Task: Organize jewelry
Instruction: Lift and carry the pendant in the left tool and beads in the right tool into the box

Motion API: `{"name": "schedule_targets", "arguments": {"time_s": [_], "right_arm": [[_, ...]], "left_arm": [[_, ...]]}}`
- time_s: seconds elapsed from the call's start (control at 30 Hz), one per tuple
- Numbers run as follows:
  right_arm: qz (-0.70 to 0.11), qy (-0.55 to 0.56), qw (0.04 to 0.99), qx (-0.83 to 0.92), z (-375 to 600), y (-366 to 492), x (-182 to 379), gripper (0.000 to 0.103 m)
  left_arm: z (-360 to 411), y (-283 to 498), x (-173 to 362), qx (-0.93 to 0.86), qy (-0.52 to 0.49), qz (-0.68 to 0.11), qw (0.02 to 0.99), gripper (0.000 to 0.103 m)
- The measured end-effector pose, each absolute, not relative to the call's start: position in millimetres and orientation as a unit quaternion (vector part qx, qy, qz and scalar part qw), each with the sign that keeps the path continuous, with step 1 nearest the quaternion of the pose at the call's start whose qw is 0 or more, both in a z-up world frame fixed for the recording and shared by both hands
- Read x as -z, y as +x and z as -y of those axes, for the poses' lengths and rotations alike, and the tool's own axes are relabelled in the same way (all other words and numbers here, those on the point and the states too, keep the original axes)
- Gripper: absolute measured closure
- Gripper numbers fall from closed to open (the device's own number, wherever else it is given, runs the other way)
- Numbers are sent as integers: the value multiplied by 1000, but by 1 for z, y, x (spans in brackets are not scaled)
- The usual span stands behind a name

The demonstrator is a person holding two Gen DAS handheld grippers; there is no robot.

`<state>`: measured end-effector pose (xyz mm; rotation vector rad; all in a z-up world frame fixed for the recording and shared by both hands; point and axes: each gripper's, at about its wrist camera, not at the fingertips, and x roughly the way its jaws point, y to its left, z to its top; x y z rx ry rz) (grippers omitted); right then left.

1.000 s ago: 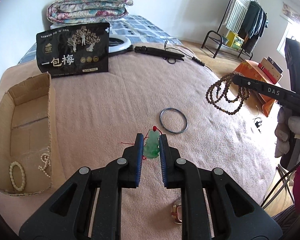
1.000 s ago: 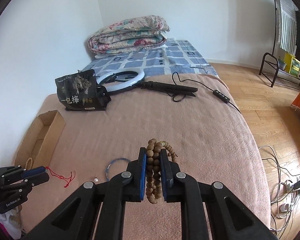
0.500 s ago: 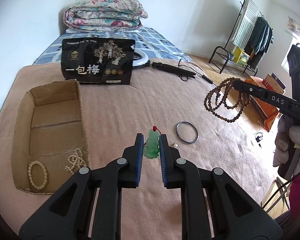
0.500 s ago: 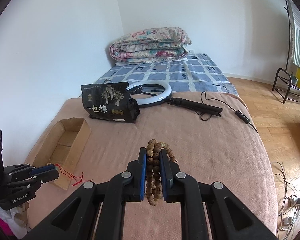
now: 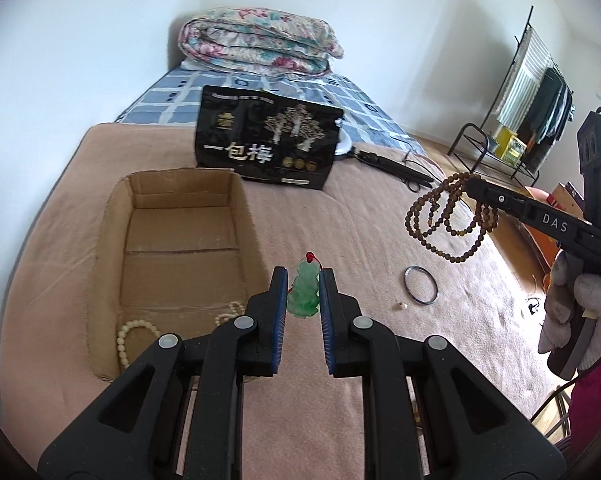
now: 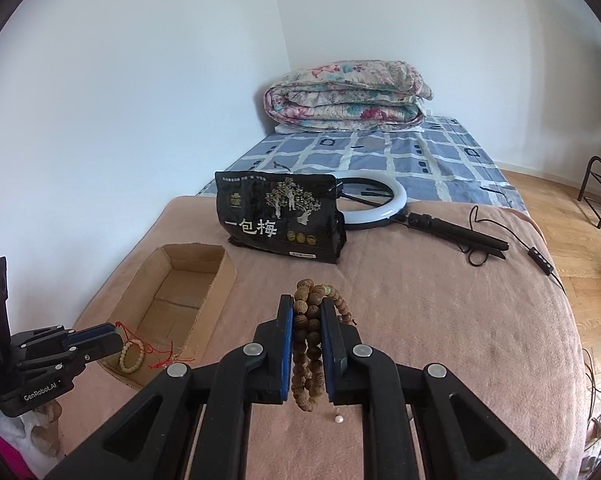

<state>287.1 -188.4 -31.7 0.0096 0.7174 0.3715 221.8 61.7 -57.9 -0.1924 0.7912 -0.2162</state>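
Your left gripper point(image 5: 303, 286) is clamped on a green pendant point(image 5: 303, 294), which stands upright between the blue pads with a red bead and red cord at its top. From the right wrist view, the cord point(image 6: 156, 350) trails loose from that gripper's tip, which sits just over the near end of the cardboard box point(image 5: 112, 216).

Your right gripper point(image 6: 306, 312) is closed on a string of brown wooden beads point(image 6: 309, 332). In the left wrist view the beads point(image 5: 446, 216) hang in several loops from its tip, clear of the blanket. A gloved hand point(image 5: 572, 312) grips that tool's handle.

The open box lies on the pink blanket point(image 5: 340, 208), left of the pendant. A cream bead bracelet point(image 5: 126, 334) and a pale bead strand point(image 5: 230, 312) lie at the box's near end.

A dark bangle point(image 5: 420, 290) lies flat on the blanket, with a small pale bead point(image 5: 400, 305) just beside it.

A black printed bag point(image 5: 266, 144) stands behind the box. A ring light point(image 6: 374, 204) lies behind the bag, its handle and cable stretching right. A folded floral quilt point(image 6: 346, 98) rests on the checked sheet point(image 6: 380, 156) by the far wall.
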Motion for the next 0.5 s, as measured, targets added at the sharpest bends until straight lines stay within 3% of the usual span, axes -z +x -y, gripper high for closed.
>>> {"name": "schedule_targets", "arguments": {"time_s": [0.5], "right_arm": [[-350,2,909,-226,119,305,42,92]], "left_arm": [[-112,221,73,61,-109,-395,910,89]]}}
